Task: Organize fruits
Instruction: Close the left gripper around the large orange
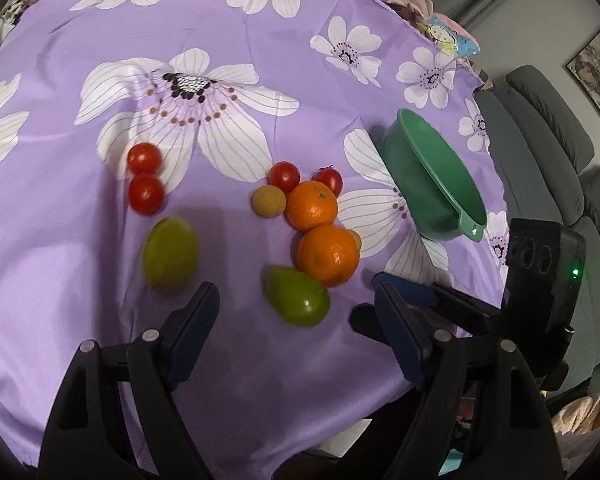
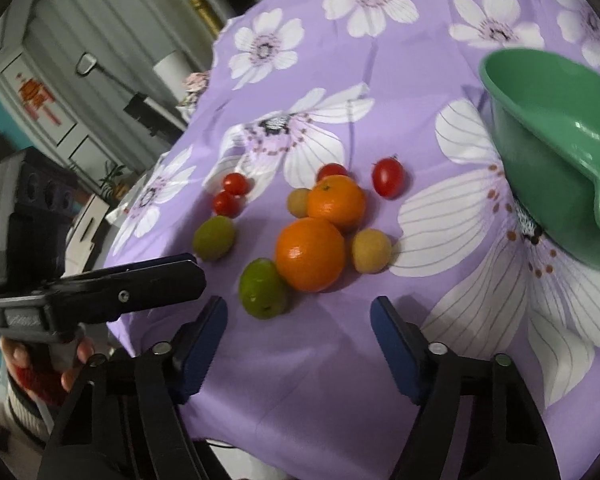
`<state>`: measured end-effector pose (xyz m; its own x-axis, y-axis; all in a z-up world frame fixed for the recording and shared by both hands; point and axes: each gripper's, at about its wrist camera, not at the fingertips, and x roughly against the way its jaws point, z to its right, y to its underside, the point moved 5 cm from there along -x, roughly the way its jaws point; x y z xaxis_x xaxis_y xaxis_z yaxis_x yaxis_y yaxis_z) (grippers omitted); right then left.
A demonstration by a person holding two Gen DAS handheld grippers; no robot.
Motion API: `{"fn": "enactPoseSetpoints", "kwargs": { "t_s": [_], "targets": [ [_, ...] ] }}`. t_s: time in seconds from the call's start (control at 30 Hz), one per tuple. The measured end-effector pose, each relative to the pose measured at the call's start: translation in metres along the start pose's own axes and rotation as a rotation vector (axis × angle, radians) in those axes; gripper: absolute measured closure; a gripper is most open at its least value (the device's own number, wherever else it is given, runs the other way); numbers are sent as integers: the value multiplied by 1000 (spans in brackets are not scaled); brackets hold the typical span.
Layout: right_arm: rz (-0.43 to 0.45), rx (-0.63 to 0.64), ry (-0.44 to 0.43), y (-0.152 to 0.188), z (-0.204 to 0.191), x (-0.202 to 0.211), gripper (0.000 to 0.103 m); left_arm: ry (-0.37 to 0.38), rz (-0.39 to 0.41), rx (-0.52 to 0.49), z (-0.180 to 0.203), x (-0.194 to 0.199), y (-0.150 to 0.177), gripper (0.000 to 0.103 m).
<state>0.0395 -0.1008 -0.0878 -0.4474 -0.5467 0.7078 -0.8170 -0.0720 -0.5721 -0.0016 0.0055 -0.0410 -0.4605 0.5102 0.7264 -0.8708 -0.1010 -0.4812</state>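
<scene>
Honestly nothing readable anywhere here. The left tool (image 2: 100, 296) has some embossed lettering on its body in the right wrist view, but it's way too blurry to make out. The red decoration (image 2: 36, 96) on the cabinet door is just a smear too.

Left gripper (image 1: 296, 300) jaws apart, empty; right gripper (image 2: 298, 312) jaws apart, empty; both angled downward

Right gripper (image 2: 298, 312) open over purple cloth (image 2: 300, 360), nothing between jaws. Just beyond: lime (image 2: 262, 289), touching large orange (image 2: 310, 254). Green bowl (image 2: 556, 152) well right of orange.
</scene>
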Motion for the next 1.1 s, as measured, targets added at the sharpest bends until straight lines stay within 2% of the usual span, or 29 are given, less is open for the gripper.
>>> {"fn": "enactPoseSetpoints", "kwargs": {
  "t_s": [0.3, 0.4, 0.57, 0.7, 0.8, 1.1],
  "targets": [
    [-20, -37, -13, -4, 9, -11, 47, -23, -74, -100, 13, -34, -19, 34],
    [-21, -43, -27, -6, 11, -13, 47, -15, -114, -120, 16, -45, -20, 38],
    [-26, -51, -51, -9, 12, -15, 51, -7, -145, -130, 18, -58, -24, 38],
    [-26, -44, -65, -11, 11, -16, 58, 12, -165, -126, 18, -66, -25, 50],
    [-28, -40, -68, -12, 10, -17, 58, 18, -171, -112, 17, -68, -26, 56],
    [-15, -32, -72, -9, 10, -14, 60, -9, -158, -126, 23, -64, -24, 58]
  ]
}}
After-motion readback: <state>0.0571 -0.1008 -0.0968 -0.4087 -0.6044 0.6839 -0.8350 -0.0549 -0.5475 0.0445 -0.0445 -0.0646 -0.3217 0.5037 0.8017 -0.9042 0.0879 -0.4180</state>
